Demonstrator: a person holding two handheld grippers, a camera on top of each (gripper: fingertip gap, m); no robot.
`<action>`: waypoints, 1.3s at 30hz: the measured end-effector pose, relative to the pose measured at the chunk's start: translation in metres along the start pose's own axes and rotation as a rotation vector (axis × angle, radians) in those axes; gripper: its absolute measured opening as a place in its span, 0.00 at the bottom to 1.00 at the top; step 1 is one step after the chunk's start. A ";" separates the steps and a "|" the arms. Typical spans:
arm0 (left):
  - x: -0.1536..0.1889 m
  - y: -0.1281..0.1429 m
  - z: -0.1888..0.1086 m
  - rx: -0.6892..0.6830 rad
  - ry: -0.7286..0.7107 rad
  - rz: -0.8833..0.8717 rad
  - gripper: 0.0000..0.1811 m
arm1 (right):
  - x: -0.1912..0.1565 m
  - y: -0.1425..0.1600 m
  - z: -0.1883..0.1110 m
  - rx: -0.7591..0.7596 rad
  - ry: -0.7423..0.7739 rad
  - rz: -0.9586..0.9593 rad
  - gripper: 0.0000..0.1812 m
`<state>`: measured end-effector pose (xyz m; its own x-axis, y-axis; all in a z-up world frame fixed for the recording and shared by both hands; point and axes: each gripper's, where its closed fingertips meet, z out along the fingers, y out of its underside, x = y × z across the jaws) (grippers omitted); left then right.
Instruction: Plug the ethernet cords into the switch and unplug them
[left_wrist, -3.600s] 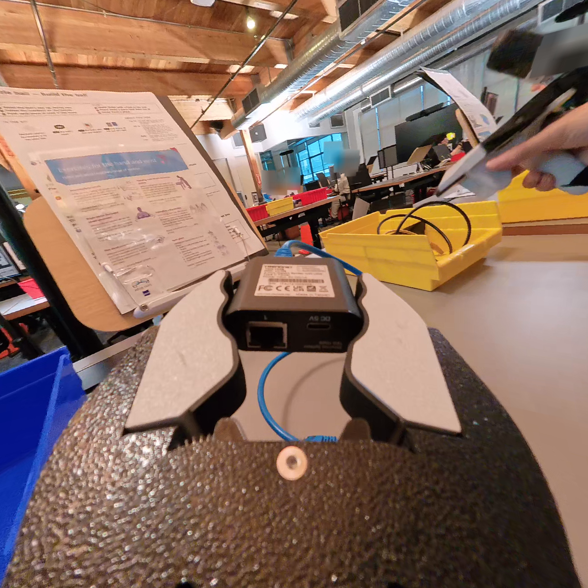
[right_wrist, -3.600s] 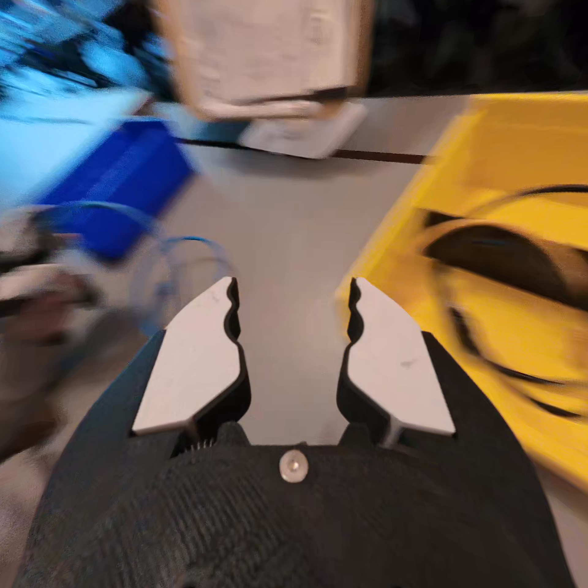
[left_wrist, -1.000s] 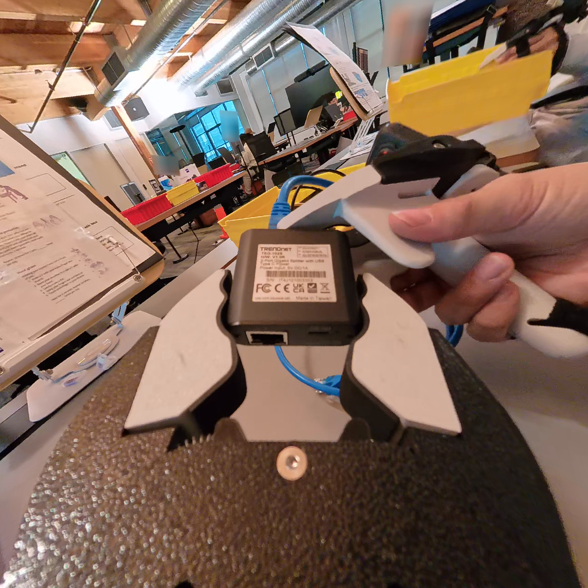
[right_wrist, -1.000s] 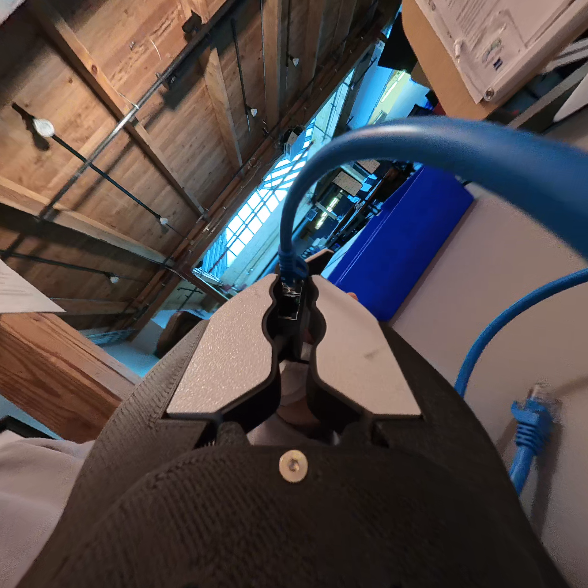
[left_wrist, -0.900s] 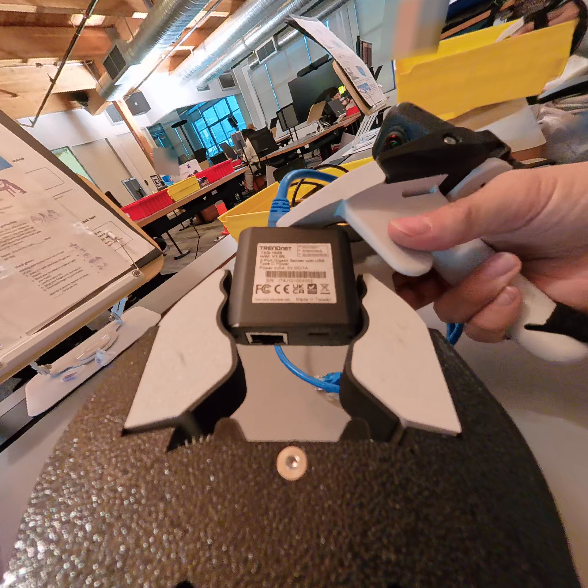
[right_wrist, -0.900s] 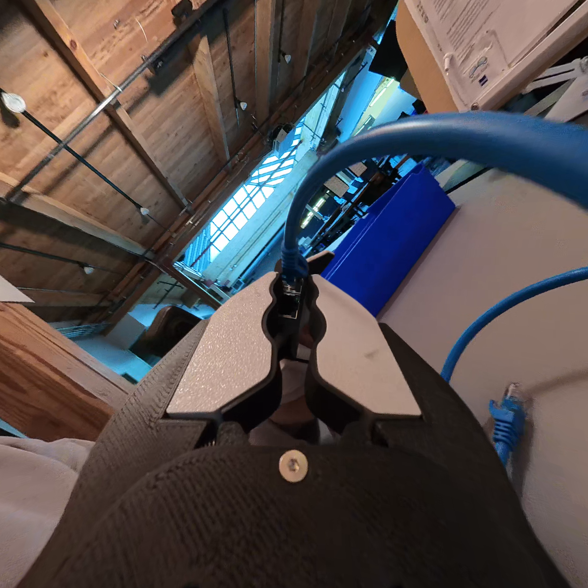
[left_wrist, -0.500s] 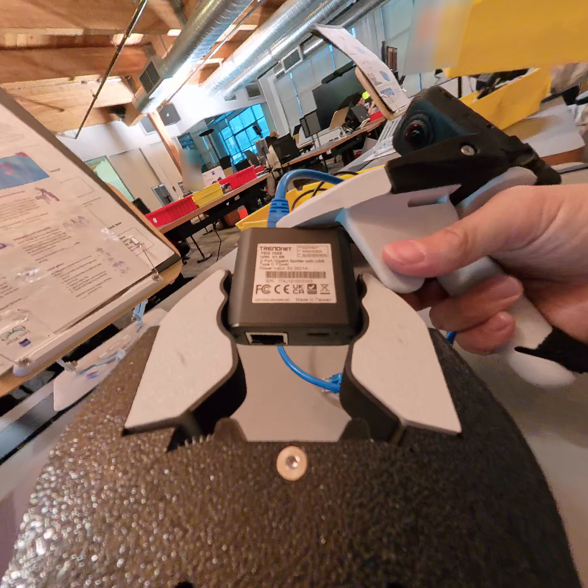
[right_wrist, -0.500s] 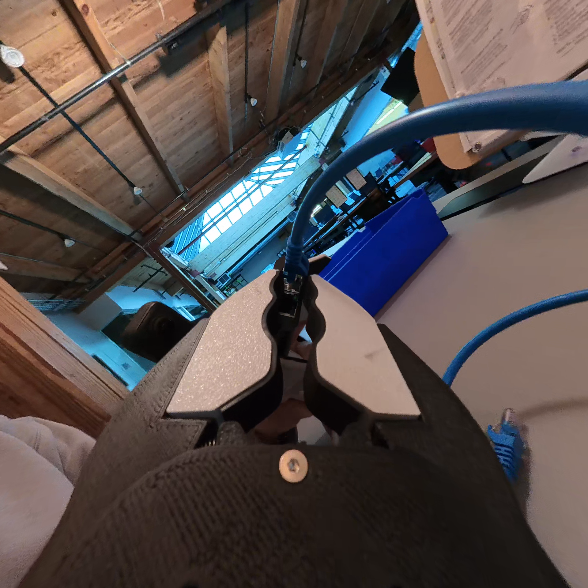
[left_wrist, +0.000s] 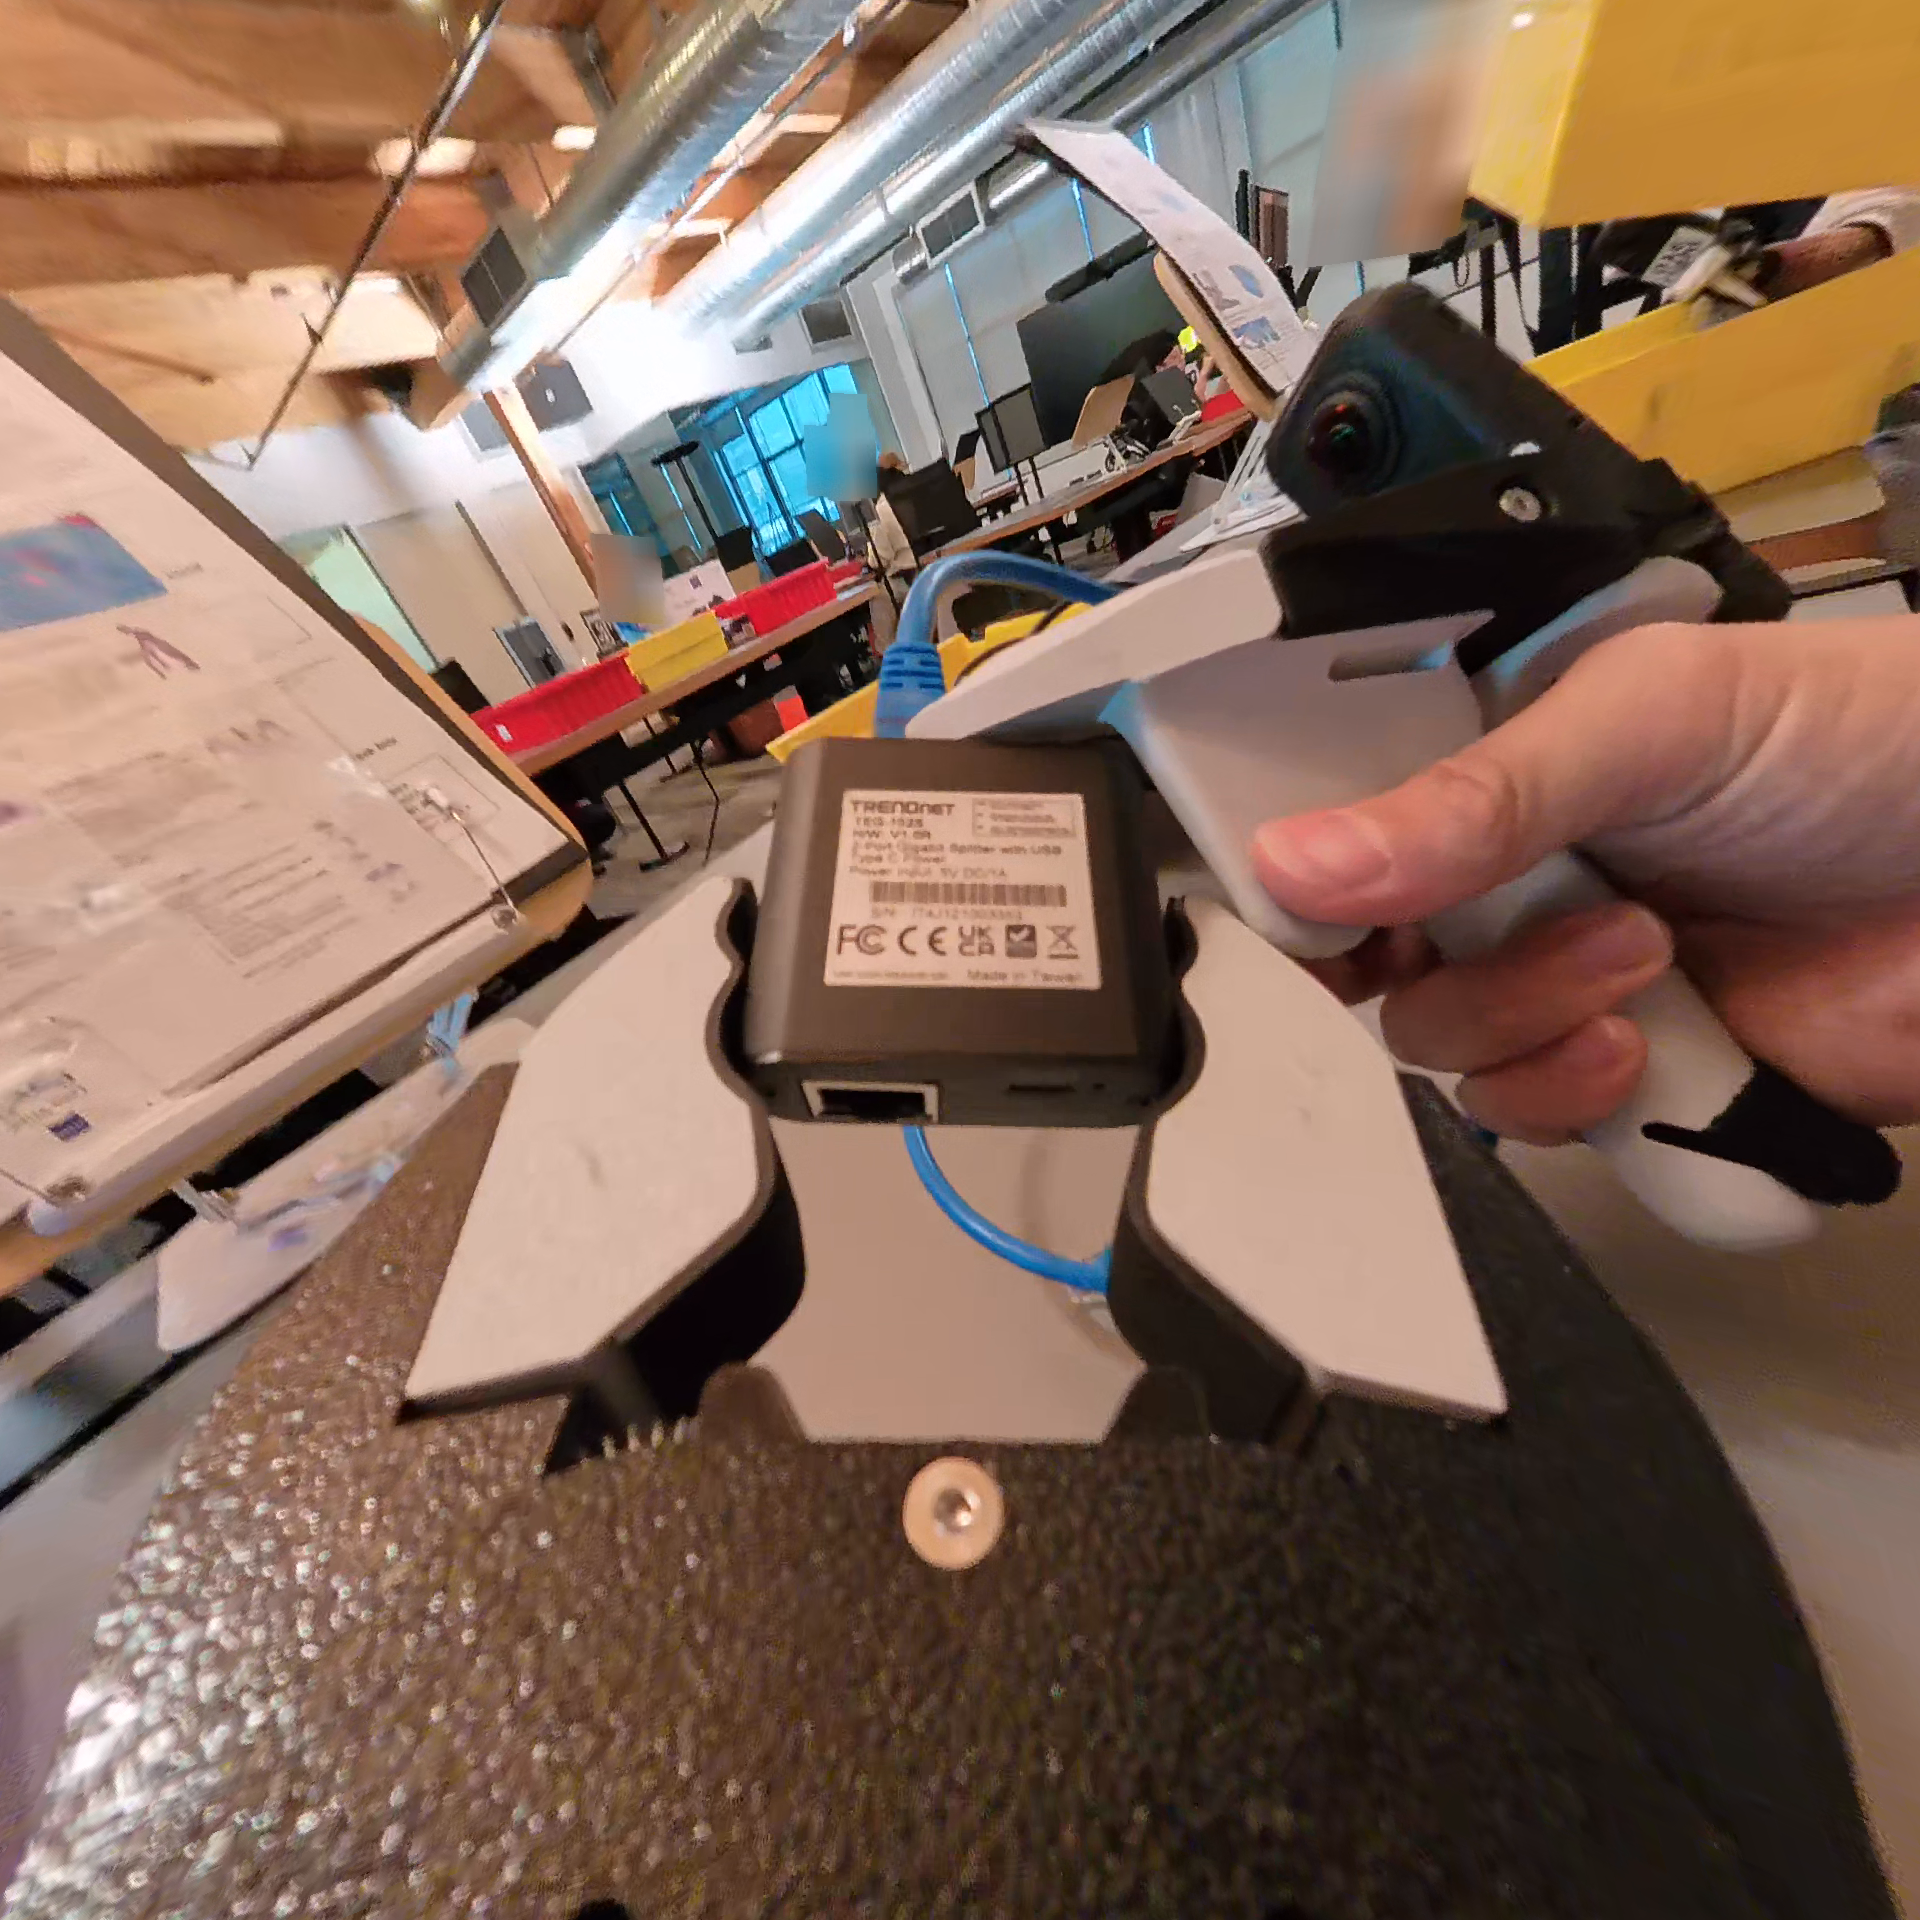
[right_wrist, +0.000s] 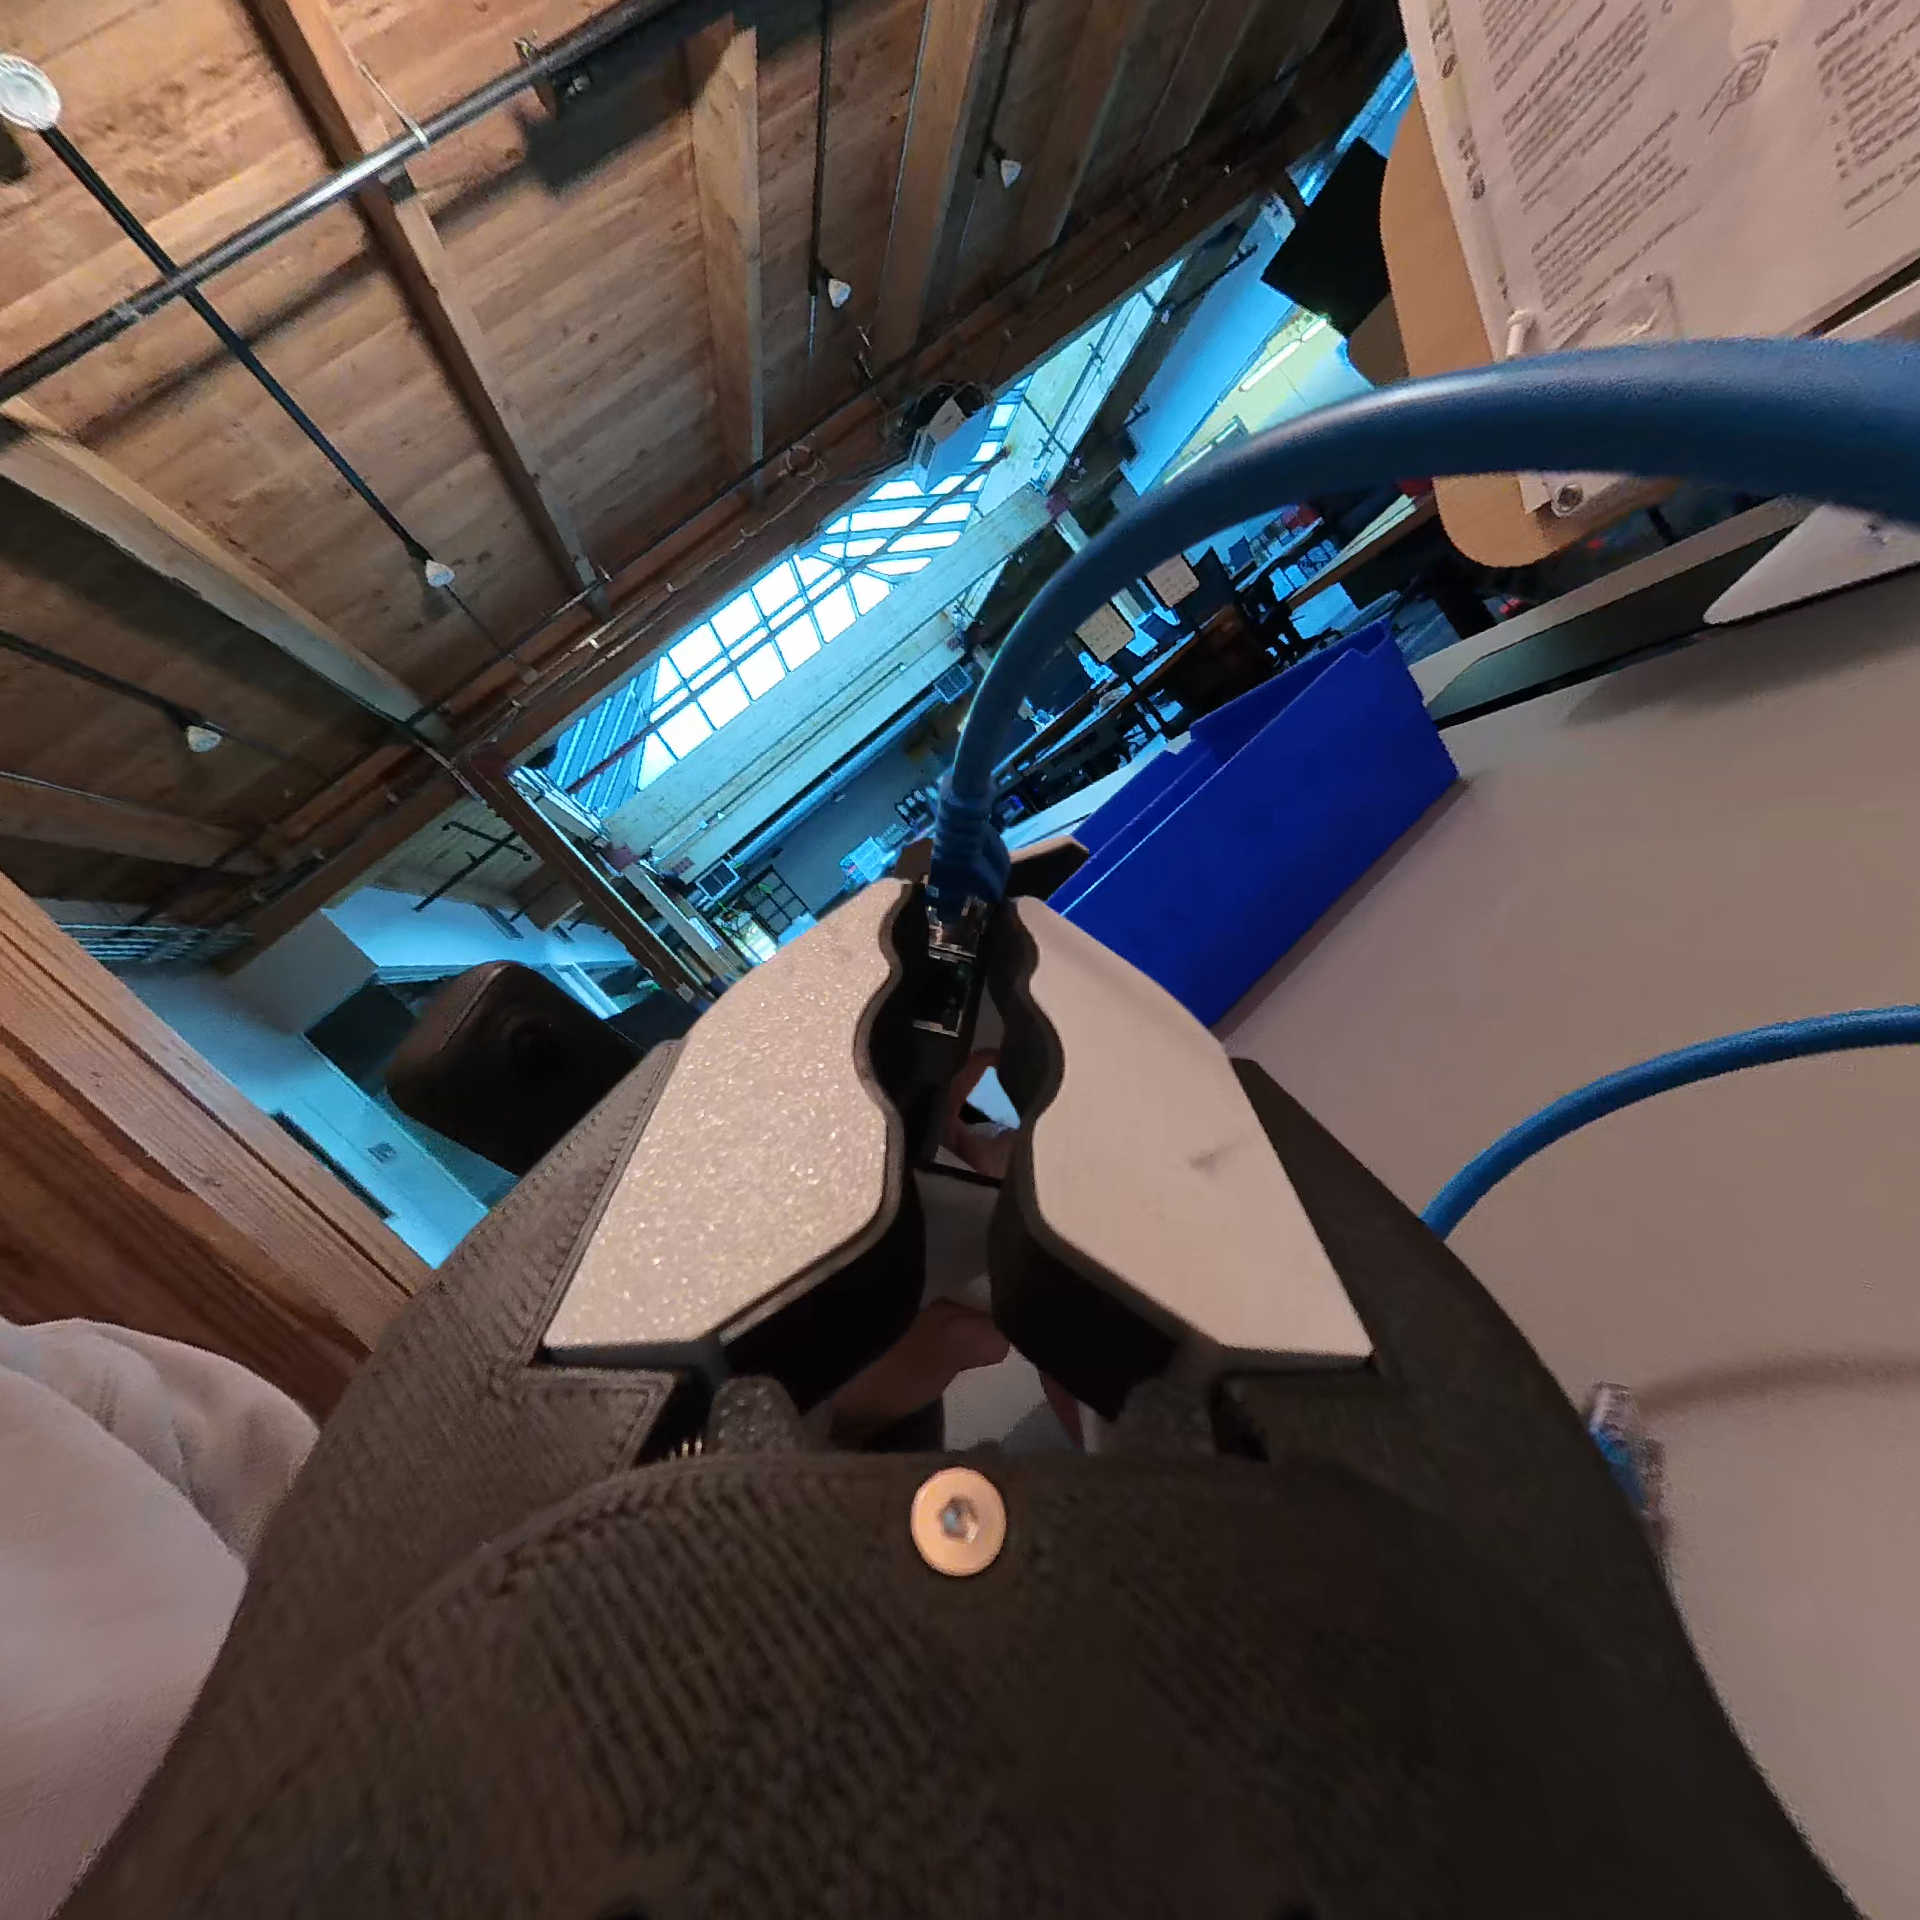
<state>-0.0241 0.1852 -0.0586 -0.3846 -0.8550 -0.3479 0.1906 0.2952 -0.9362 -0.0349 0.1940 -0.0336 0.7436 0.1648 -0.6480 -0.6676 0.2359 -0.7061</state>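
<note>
Here, switch (left_wrist: 961, 940) between closed fingers (left_wrist: 613, 1122).

One black switch (left_wrist: 961, 925) sits clamped between the two fingers of the left gripper (left_wrist: 956, 997), and one blue ethernet cord (right_wrist: 1195, 540) arches away from the two fingertips of the right gripper (right_wrist: 951, 971), which pinch its plug. A second blue plug (right_wrist: 1616, 1449) lies on the table to the right of those fingers; whether it belongs to the same cord cannot be told. One blue bin (right_wrist: 1278, 821) stands beyond the right fingertips, two paper-covered boards (left_wrist: 208, 831) (left_wrist: 1205, 260) show left of and beyond the left fingers, and one hand (left_wrist: 1662, 883) holds the right gripper.
</note>
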 end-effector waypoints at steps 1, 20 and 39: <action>0.000 0.001 0.001 -0.007 -0.009 0.002 0.41 | 0.000 0.000 0.000 -0.008 -0.004 -0.006 0.07; -0.004 -0.007 -0.005 0.036 -0.039 0.130 0.40 | -0.007 -0.001 0.003 0.014 -0.042 0.140 0.07; -0.004 0.001 -0.003 0.029 -0.059 0.117 0.40 | 0.005 0.002 0.004 0.170 -0.019 0.304 0.07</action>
<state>-0.0253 0.1904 -0.0585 -0.3046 -0.8393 -0.4503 0.2575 0.3826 -0.8873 -0.0323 0.1988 -0.0377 0.5137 0.2697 -0.8145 -0.8439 0.3297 -0.4231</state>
